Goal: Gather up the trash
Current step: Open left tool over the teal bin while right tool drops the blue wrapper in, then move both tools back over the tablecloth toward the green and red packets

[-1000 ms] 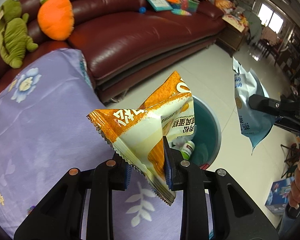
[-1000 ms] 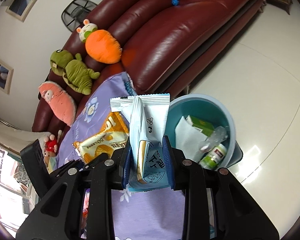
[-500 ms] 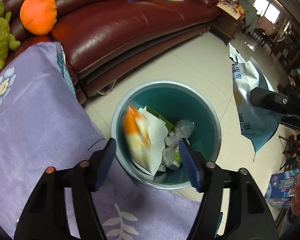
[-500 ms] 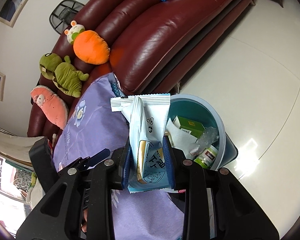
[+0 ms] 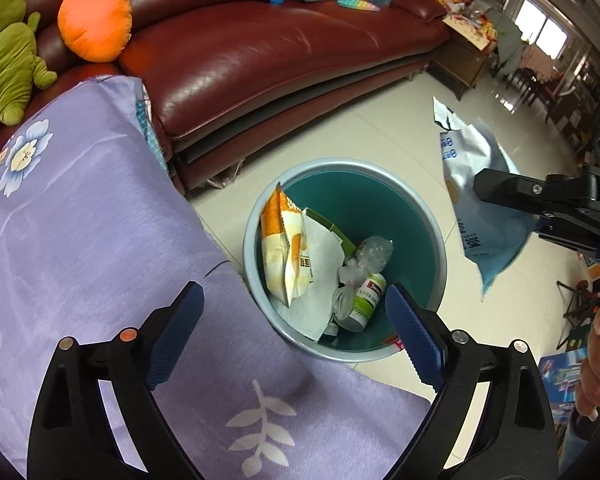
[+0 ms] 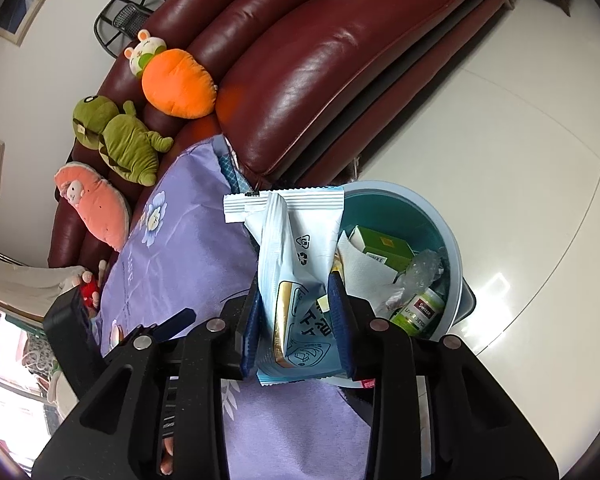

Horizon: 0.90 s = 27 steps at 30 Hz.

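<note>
My left gripper [image 5: 292, 296] hangs over the teal bin [image 5: 440, 240], its jaws opening wide with nothing between them. The orange snack wrapper [image 5: 280, 252] lies inside the bin, against its left wall, on white tissue. Beside it are a green-labelled bottle [image 5: 366, 300] and crumpled clear plastic. My right gripper [image 6: 296, 300] holds a pale blue wrapper [image 6: 296, 264] upright between its pads, just left of the bin [image 6: 456, 248]. Its jaws are starting to open, with the wrapper still between them. In the left wrist view that blue wrapper [image 5: 476, 208] hangs right of the bin.
A purple flowered cloth [image 5: 80, 240] covers the surface beside the bin. Behind it runs a dark red leather sofa [image 5: 260, 52] with an orange plush [image 5: 96, 24] and a green plush [image 5: 8, 60]. White tiled floor [image 6: 500, 120] surrounds the bin. A hand [image 5: 596, 364] grips the right tool.
My left gripper has opened and let go of the orange wrapper, which has dropped into the bin. My right gripper has kept hold of the blue wrapper, and its pads now stand slightly wider.
</note>
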Tool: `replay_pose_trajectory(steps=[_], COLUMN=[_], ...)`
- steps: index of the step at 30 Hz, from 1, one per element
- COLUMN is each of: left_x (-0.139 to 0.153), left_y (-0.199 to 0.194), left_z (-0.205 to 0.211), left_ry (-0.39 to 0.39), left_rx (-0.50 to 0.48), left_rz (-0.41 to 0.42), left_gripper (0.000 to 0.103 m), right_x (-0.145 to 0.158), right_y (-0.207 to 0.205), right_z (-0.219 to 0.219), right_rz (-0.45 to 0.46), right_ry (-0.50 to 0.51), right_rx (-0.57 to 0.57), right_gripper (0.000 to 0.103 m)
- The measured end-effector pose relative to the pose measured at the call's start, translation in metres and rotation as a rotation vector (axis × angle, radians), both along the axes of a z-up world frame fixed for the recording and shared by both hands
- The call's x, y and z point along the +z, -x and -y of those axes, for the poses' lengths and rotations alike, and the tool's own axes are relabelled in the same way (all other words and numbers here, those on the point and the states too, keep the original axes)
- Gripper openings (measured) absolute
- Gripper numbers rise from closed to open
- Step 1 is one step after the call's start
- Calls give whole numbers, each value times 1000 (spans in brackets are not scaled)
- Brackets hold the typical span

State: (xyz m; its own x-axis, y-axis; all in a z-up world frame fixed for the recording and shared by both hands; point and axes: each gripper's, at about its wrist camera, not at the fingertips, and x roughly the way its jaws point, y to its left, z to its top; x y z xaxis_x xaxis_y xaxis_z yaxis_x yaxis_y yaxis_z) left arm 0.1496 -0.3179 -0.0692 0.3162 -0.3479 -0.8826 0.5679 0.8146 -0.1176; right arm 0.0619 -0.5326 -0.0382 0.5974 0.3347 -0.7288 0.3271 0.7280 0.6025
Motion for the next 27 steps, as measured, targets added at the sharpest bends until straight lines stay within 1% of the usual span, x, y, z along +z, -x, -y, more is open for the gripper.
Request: replay_pose_trajectory(steps=[2, 3, 4, 5, 6, 8, 9, 10, 12, 13, 16, 18, 22, 27], left_x=[2, 2, 3, 3, 4, 4, 5, 5, 5, 5, 6, 9, 14, 28], left_y=[2, 2, 2, 2, 2, 1, 1, 1, 1, 0, 2, 3, 8, 19], left_z=[-5, -7, -8, -11, -12, -18, -19, -21, -26, -27, -33, -34, -43, -58], left_ry=[9, 12, 13, 14, 15, 22, 23, 25, 31, 35, 46, 51, 62, 83], left_rx=[7, 9, 9, 11, 13, 19, 21, 24, 31, 35, 43, 45, 49, 60], left_rz=[-3, -6, -7, -9, -9, -12, -14, -17, -24, -26, -34, -36, -28, -5], left_gripper=[93, 93, 93, 94, 94, 94, 94, 94, 94, 94, 94, 94, 94, 94], right_x=[-1, -2, -2, -3, -3, -4, -5, -5, -4, -3, -1, 0, 8, 20], right_y=[-2, -4, -6, -7, -8, -10, -10, -10, -11, -11, -8, -6, -1, 5], right_z=[-2, -3, -5, -7, -9, -12, -13, -14, -16, -18, -22, -25, -32, -46], right_rz=[-8, -16, -19, -24, -30, -38, -45, -52, -64, -73, -101, -117, -127, -124], right_ry=[6, 11, 14, 21, 26, 25, 24, 28, 43, 47, 77, 99, 143, 164], right_rx=[0, 1, 3, 3, 2, 5, 3, -1, 2, 4, -2, -1, 3, 12], right_gripper=[33, 39, 51, 57, 67, 68, 74, 76, 77, 80, 82, 86, 87, 87])
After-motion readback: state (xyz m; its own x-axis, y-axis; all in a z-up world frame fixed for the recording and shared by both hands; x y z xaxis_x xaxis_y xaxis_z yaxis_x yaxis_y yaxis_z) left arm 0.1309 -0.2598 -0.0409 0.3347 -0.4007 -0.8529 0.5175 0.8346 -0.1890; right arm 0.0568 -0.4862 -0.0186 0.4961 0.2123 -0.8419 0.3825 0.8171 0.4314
